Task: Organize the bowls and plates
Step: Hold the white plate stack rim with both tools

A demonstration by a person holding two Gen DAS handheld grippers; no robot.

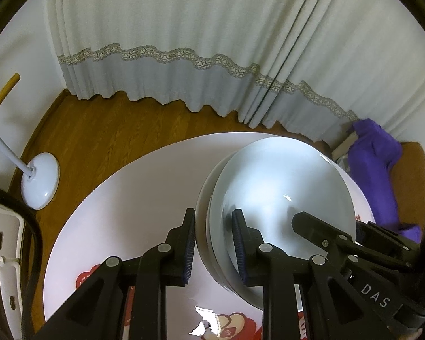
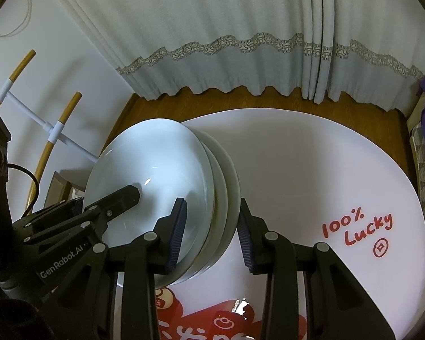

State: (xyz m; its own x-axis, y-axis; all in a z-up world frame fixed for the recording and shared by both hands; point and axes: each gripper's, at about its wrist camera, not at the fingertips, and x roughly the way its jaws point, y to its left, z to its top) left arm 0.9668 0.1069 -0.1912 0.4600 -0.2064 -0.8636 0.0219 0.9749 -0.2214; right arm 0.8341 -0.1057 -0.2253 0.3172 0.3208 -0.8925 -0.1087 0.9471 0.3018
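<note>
The right gripper (image 2: 211,233) straddles the near rim of a stack of white plates (image 2: 223,187) on the round white surface (image 2: 311,170). Its left finger lies inside the top bowl (image 2: 150,164); the right one seems just clear of the stack. The left gripper (image 2: 127,195) reaches into the bowl from the left.

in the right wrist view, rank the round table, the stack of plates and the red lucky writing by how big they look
1. Round table, largest.
2. Stack of plates, though it sits nearer the camera, so it looks bigger than it is.
3. Red lucky writing, smallest.
</note>
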